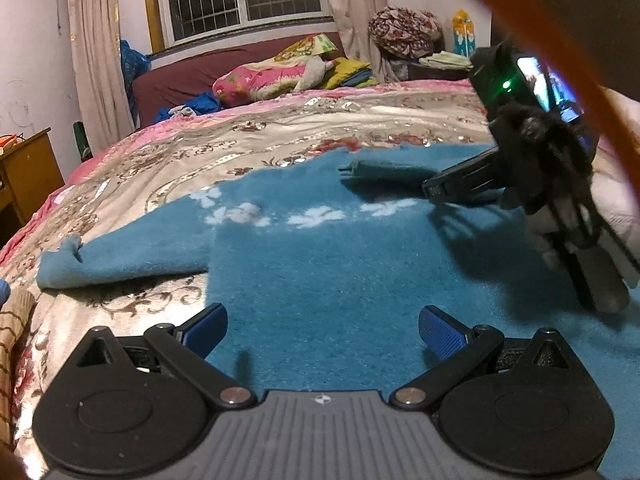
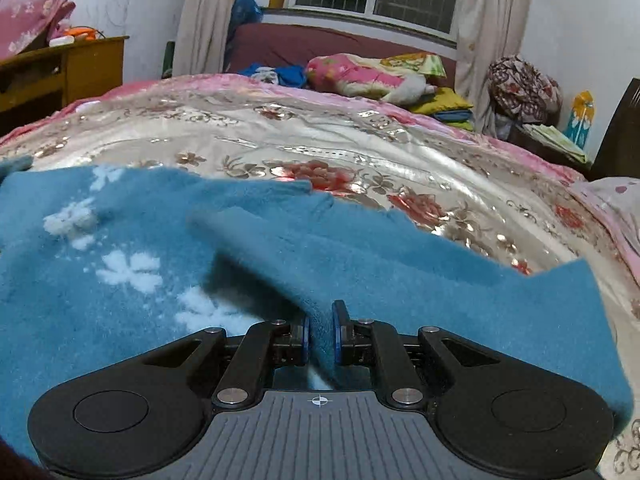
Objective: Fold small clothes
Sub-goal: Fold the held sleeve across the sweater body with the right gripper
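Note:
A small teal fleece sweater (image 1: 340, 264) with white flower prints lies spread on the bed. Its left sleeve (image 1: 120, 258) stretches out flat to the left. My left gripper (image 1: 322, 330) hovers open just above the sweater's lower body, blue pads wide apart with nothing between them. In the right wrist view, my right gripper (image 2: 320, 334) is shut on the sweater's right sleeve (image 2: 304, 264), which is lifted and drawn across the body of the sweater (image 2: 100, 272). In the left wrist view the right gripper (image 1: 436, 189) shows at the right, holding that sleeve (image 1: 384, 172) above the sweater.
The bed carries a shiny floral quilt (image 2: 360, 148) with pink edges. Folded bedding and pillows (image 2: 360, 74) are piled at the far side under a window. A wooden cabinet (image 2: 60, 72) stands left of the bed. An orange cable (image 1: 560, 48) crosses the upper right of the left wrist view.

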`<state>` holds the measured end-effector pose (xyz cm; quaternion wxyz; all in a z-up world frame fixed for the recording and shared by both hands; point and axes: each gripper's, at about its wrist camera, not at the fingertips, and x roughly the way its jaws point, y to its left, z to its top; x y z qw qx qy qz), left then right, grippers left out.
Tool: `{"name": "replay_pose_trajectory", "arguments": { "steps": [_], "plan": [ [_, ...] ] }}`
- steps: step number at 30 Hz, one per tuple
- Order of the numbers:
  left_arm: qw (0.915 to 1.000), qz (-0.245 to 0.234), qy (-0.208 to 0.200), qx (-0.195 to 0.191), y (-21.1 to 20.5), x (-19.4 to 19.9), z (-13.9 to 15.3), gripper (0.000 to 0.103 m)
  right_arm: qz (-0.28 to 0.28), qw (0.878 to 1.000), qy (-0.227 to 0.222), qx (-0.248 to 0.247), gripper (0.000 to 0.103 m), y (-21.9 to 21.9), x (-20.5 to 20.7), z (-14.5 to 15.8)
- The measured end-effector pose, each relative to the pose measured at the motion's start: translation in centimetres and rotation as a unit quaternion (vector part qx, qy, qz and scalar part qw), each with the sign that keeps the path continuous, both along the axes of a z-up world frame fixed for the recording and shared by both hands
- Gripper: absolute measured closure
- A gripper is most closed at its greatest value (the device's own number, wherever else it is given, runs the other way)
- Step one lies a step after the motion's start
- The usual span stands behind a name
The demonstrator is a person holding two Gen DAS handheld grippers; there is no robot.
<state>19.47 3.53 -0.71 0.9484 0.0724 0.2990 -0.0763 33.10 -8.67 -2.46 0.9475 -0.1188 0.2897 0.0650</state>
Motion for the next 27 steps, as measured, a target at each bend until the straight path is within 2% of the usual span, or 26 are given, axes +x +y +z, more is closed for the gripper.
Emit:
{"name": "replay_pose_trajectory", "arguments": {
  "steps": [5,12,27],
  "plan": [
    [0.9998,0.009,-0.008,-0.014,1.0,-0.3,0.7,0.0,0.011,1.0,-0.007,0.013,0.092,1.3,0.1,0.7],
    [0.9991,0.032,-0.006,-0.029,2.8,-0.3,0.9,0.0,0.035,0.999,-0.008,-0.005,0.092,5.2,1.1,0.0],
    [0.9989,0.036,0.002,-0.031,3.3,-0.2,0.5,0.0,0.03,0.999,-0.009,0.01,0.091,7.0,1.9,0.1]
  ]
}}
